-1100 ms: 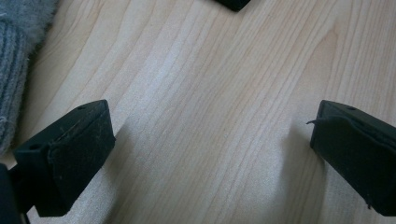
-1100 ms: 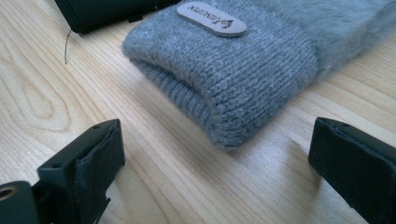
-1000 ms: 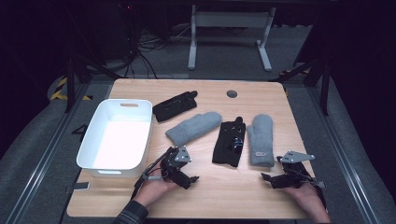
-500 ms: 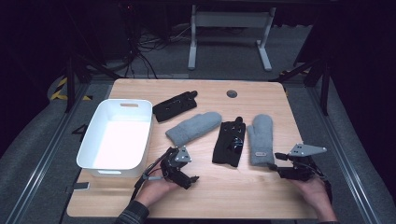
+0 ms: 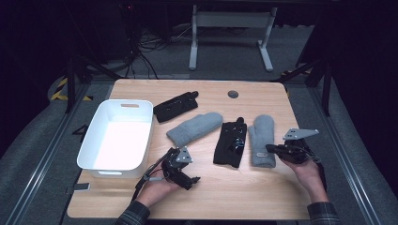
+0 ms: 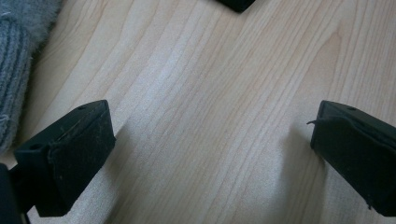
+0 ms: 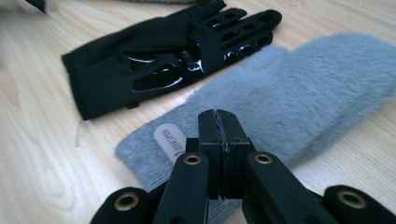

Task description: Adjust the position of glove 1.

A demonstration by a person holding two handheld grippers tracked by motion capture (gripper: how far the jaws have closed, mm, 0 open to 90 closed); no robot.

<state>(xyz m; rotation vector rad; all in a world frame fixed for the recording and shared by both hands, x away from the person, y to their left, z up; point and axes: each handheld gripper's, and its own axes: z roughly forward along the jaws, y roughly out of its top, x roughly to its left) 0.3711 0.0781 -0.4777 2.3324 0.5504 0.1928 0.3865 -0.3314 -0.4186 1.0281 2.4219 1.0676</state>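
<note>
Although the white bin (image 5: 117, 136) stood ready at the left of the table (image 5: 263, 187), nothing lay in it, so the work of gathering the gloves looked barely begun. All four pieces were still on the wood: a black glove (image 5: 176, 106) near the bin's far corner, a grey mitten (image 5: 194, 128) lying slantwise toward the middle, a second black glove (image 5: 231, 142) to its right, and a second grey mitten (image 5: 262, 139) just beside that one.

The right gripper (image 5: 277, 151) hovered at the cuff end of the right-hand grey mitten, its tips touching or nearly touching the fleece. In the right gripper view its jaws were pressed together with no gap between them, and they rose in front of the mitten's cuff (image 7: 154, 154) beside the small sewn label (image 7: 169, 140); no fabric could be seen pinched between them, so the gripper appeared clenched on nothing. By my reading, it would have had to open before taking the mitten.

The left gripper (image 5: 187, 180) rested low near the front edge of the table, in front of the slanted grey mitten and apart from it. In the left gripper view its jaws stood wide apart over bare wood, holding nothing, with a strip of grey mitten (image 6: 18, 60) at the left margin.

Every piece remained to be picked up and dropped into the bin.
</note>
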